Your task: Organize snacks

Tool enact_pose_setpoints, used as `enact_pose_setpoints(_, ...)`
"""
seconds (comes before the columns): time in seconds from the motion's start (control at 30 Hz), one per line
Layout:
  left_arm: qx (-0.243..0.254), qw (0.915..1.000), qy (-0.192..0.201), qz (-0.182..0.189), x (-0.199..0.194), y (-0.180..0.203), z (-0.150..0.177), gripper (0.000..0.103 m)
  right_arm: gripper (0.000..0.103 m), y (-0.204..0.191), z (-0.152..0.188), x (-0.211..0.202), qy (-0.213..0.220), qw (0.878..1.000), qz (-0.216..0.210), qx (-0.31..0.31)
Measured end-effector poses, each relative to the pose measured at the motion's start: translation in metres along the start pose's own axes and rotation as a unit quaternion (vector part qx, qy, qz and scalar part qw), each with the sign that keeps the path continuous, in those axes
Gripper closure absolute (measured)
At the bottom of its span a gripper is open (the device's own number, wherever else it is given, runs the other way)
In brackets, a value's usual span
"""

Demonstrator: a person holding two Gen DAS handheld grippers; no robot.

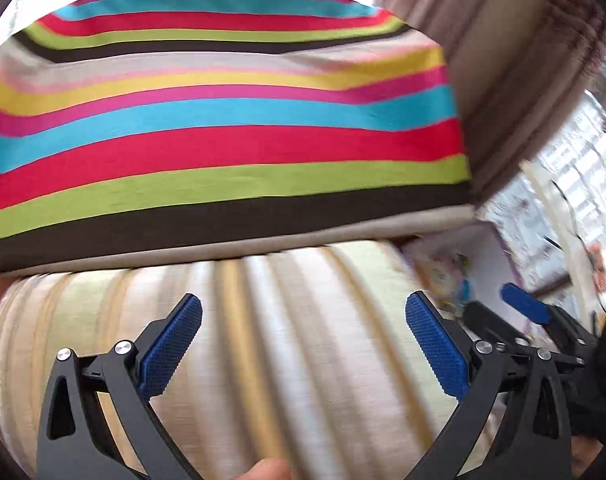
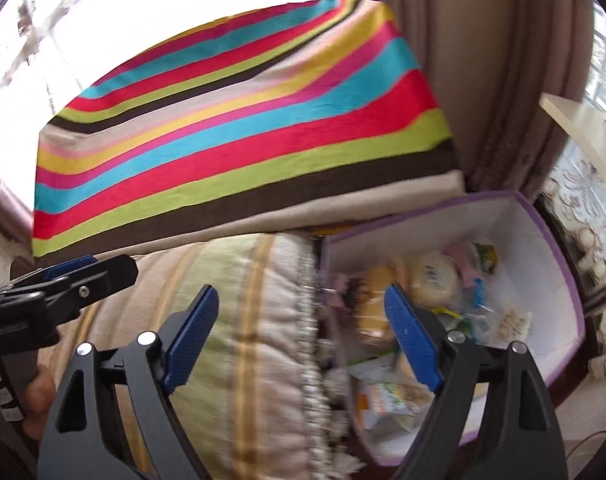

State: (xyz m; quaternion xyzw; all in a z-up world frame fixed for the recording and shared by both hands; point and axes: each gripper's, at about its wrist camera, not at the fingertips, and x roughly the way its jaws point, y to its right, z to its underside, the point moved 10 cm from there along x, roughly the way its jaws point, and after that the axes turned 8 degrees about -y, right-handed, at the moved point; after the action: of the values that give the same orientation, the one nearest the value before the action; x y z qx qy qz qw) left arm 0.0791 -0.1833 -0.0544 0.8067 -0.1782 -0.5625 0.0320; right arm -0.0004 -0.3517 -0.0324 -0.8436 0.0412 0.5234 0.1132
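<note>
Left wrist view: left gripper (image 1: 303, 344) spread wide w/ nothing between its blue pads (image 1: 171, 346), over a pale striped bolster (image 1: 287, 320). A striped cushion (image 1: 223, 120) fills the frame above. Right gripper (image 1: 515, 312) shows at right edge; behind it, blurred, the box (image 1: 483, 256).

Right wrist view: right gripper (image 2: 301, 340) also wide open, holding nothing, over the bolster's fringed end (image 2: 287, 320) and the box's near rim. Snacks (image 2: 431, 280), wrapped packets, lie inside the purple-edged white box (image 2: 551, 248), right of the bolster, below the cushion (image 2: 243, 120). Left gripper (image 2: 83, 276) at left edge, seen side-on.
</note>
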Motion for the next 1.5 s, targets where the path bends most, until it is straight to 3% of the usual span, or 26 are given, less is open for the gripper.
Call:
enact_pose_setpoints(0.13, -0.068, 0.9920, 0.024, -0.104, -0.024, -0.109, 0.018, 0.004, 0.013, -0.092, -0.009, 0.025, -0.011, 0.998, -0.033, -0.055)
enact_pose_setpoints(0.2, -0.086, 0.9882, 0.029, -0.123, -0.035, -0.140, 0.027, 0.004, 0.013, -0.125, -0.010, 0.036, -0.008, 0.996, -0.030, -0.080)
enact_pose_setpoints(0.27, -0.096, 0.9876, 0.036, -0.119, -0.040, -0.159, 0.034, 0.004, 0.012, -0.146, -0.010, 0.045, -0.010, 0.995, -0.019, -0.093)
enact_pose_setpoints(0.33, -0.088, 0.9890, 0.027, -0.115, -0.031, -0.167, 0.043, 0.004, 0.002, -0.154, -0.007, 0.055, -0.013, 0.996, -0.013, -0.089)
enact_pose_setpoints(0.4, -0.072, 0.9876, 0.033, -0.136, -0.024, -0.168, 0.047, 0.004, 0.001, -0.151, 0.005, 0.076, -0.044, 0.995, 0.005, -0.084)
enact_pose_setpoints(0.53, -0.062, 0.9840, 0.046, -0.161, -0.022, -0.165, 0.048, 0.004, 0.001, -0.152, 0.008, 0.082, -0.038, 0.994, 0.034, -0.100)
enact_pose_setpoints(0.9, -0.081, 0.9842, 0.052, -0.149, -0.022, -0.178, 0.040, 0.004, 0.001, -0.151, 0.007, 0.083, -0.047, 0.994, 0.028, -0.096)
enact_pose_setpoints(1.5, -0.086, 0.9812, 0.048, -0.166, -0.018, -0.177, 0.038, 0.004, 0.001, -0.152, 0.007, 0.084, -0.048, 0.994, 0.031, -0.094)
